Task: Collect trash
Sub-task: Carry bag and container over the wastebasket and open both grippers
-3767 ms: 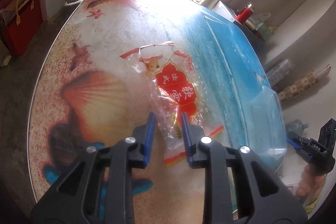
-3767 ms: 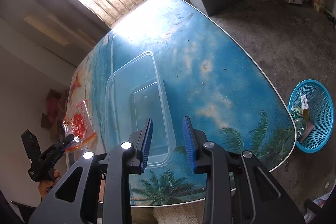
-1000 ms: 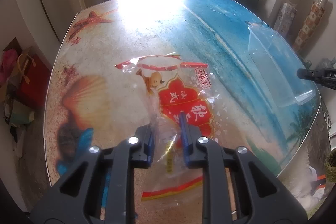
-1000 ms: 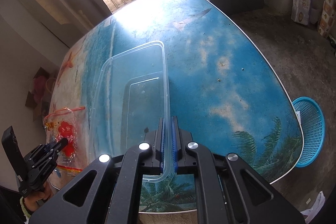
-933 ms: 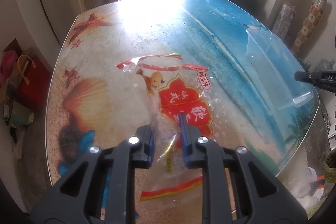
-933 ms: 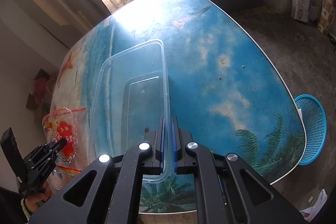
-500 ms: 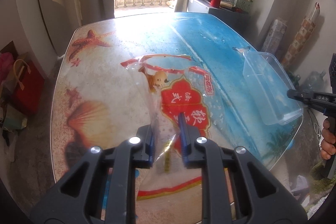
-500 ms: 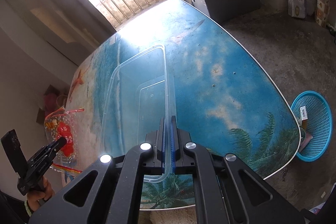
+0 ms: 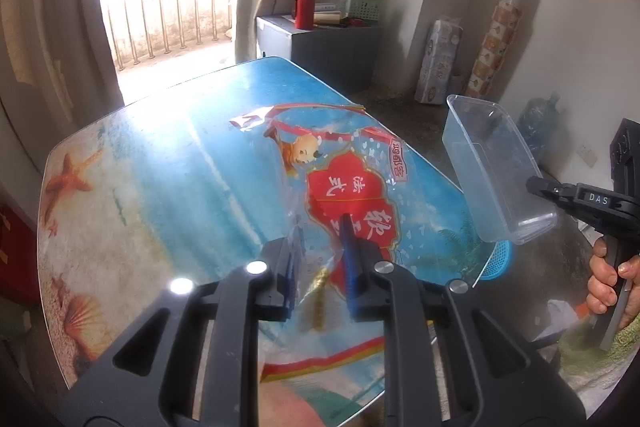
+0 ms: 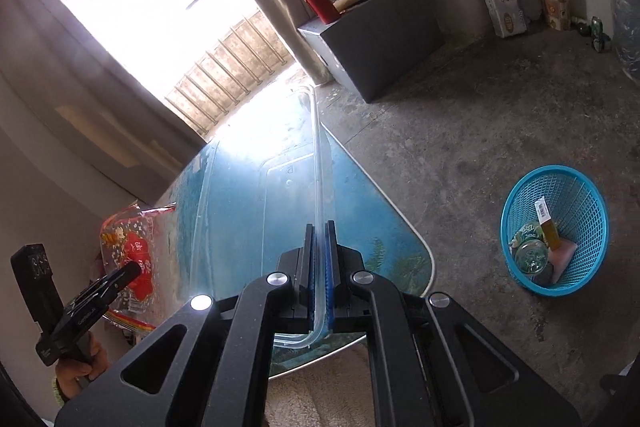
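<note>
Above the beach-print table [image 9: 168,163], the left gripper [image 9: 320,267] pinches the crinkly red-printed clear plastic bag [image 9: 352,187] and the right gripper [image 10: 319,267] clamps the clear plastic tub's [image 10: 240,211] rim, both seemingly bound for the blue mesh bin [image 10: 576,211]

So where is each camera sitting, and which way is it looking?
Left wrist view: rides the left gripper, looking down along its fingers over the beach-print table; it pinches the clear red-printed snack bag, and the person's other hand shows.
Right wrist view: rides the right gripper, looking down at the floor and the blue mesh basket; it pinches the clear plastic tub by its rim, and the other hand shows.
Both views share the table, bag, tub and basket.
</note>
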{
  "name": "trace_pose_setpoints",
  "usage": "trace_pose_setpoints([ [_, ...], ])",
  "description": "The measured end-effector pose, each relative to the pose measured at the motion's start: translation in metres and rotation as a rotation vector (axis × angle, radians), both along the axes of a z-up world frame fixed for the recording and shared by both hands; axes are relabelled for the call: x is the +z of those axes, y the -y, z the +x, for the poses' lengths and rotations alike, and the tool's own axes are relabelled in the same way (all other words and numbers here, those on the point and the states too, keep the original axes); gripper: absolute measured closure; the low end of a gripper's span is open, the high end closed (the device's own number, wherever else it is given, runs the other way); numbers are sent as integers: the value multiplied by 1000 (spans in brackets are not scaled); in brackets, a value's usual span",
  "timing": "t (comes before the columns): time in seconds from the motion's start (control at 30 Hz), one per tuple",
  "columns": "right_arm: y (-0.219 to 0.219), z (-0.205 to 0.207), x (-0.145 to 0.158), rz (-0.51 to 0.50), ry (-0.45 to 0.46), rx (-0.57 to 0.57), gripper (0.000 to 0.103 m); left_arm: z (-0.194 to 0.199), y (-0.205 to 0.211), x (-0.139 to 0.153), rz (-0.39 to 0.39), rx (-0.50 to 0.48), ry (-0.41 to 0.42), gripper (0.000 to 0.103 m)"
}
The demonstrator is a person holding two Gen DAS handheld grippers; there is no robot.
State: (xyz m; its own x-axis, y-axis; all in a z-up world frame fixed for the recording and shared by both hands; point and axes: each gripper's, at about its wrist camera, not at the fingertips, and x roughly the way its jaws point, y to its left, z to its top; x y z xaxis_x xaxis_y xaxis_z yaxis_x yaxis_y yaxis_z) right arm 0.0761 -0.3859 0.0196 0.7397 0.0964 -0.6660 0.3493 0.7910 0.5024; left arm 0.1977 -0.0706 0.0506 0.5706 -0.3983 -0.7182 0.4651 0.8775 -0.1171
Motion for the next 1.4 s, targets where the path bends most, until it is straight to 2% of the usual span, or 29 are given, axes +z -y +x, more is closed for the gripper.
trace_pose_setpoints([
  [0.17,63,-63,-4,-47,-23,-210,99,-2,91,5,-3,-194,9,86],
  [0.33,113,-117,-33,-101,-139,-400,99,-3,185,-12,6,-364,-47,86],
  [0.43,140,-139,-62,-91,-214,-474,99,-1,239,-35,42,-437,-97,86],
  [0.57,163,-150,-105,-76,-311,-539,99,6,310,-75,129,-498,-175,86],
  [0.73,188,-143,-157,-46,-409,-566,99,19,382,-131,262,-535,-251,85],
  [0.83,200,-130,-183,-61,-469,-568,99,27,417,-163,329,-534,-283,85],
  [1.0,224,-101,-214,-84,-522,-584,99,45,461,-201,392,-520,-294,84],
  [1.03,226,-94,-218,-89,-527,-587,98,47,464,-207,389,-520,-296,80],
  [1.07,228,-87,-223,-91,-526,-582,97,49,469,-212,396,-519,-304,65],
  [1.13,231,-73,-236,-113,-543,-578,96,58,477,-218,396,-511,-309,47],
  [1.17,231,-66,-245,-123,-568,-570,96,60,478,-218,390,-508,-308,46],
  [1.2,232,-59,-253,-119,-579,-553,94,62,477,-218,378,-510,-311,46],
  [1.23,233,-55,-261,-112,-584,-541,86,63,474,-216,361,-514,-318,43],
  [1.3,231,-50,-271,-112,-603,-538,77,65,467,-209,339,-507,-314,41],
  [1.37,230,-52,-274,-84,-579,-540,74,64,460,-199,310,-513,-306,41],
  [1.4,230,-56,-274,-60,-555,-548,67,63,455,-193,296,-514,-301,41],
])
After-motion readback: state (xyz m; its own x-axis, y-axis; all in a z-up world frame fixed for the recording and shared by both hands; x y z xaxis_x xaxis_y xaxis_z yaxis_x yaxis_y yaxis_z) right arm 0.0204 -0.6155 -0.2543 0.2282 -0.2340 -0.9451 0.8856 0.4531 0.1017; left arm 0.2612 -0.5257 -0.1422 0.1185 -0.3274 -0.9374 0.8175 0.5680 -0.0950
